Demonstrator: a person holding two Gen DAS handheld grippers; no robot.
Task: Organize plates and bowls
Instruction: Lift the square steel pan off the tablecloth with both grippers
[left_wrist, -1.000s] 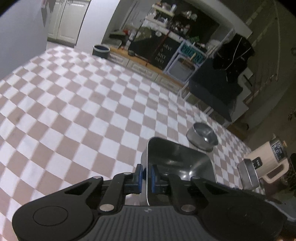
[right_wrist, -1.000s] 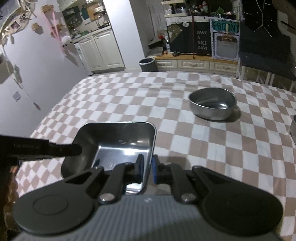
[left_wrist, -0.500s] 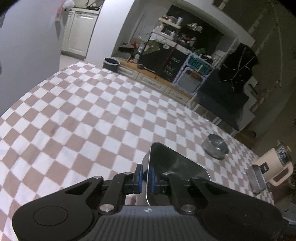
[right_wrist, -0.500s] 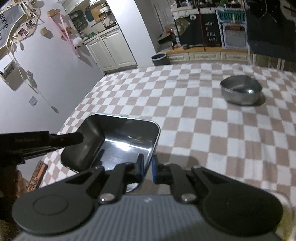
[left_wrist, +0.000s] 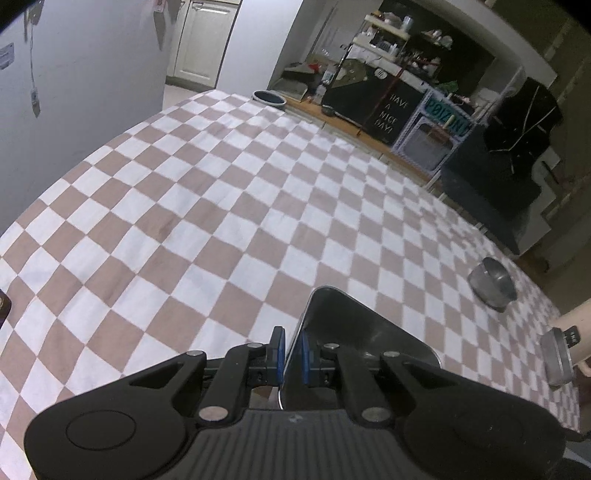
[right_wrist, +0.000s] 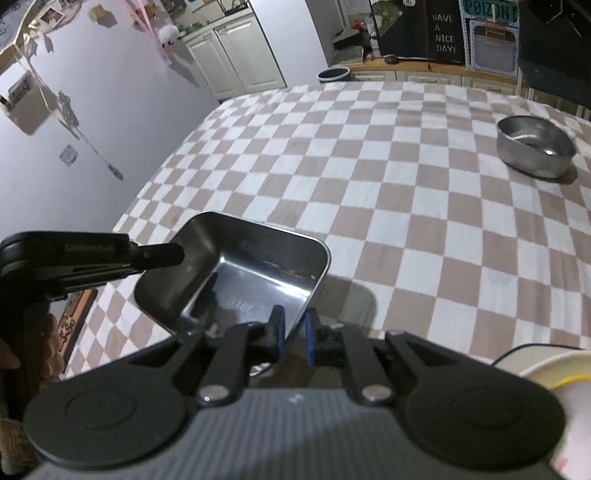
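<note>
A rectangular steel tray (left_wrist: 354, 332) (right_wrist: 251, 273) lies low over the checkered tablecloth (left_wrist: 221, 206) near its front edge. My left gripper (left_wrist: 291, 350) is shut on the tray's left rim. It shows in the right wrist view as a black finger (right_wrist: 159, 254) on the tray's far-left corner. My right gripper (right_wrist: 294, 328) has the tray's near-right rim between its blue pads. Its jaws are opening, and a slim gap shows beside the rim. A round steel bowl (left_wrist: 493, 282) (right_wrist: 533, 147) stands alone at the far right.
A beige kettle with a metal lid (left_wrist: 557, 356) stands at the table's right edge. A white and yellow object (right_wrist: 546, 373) sits close to my right gripper. A wall (right_wrist: 92, 110) runs along the table's left side, with cabinets and shelves beyond the far edge.
Both grippers have carried the tray back toward the table's near left, so the round bowl now looks farther off. The gap between the right pads has widened slightly.
</note>
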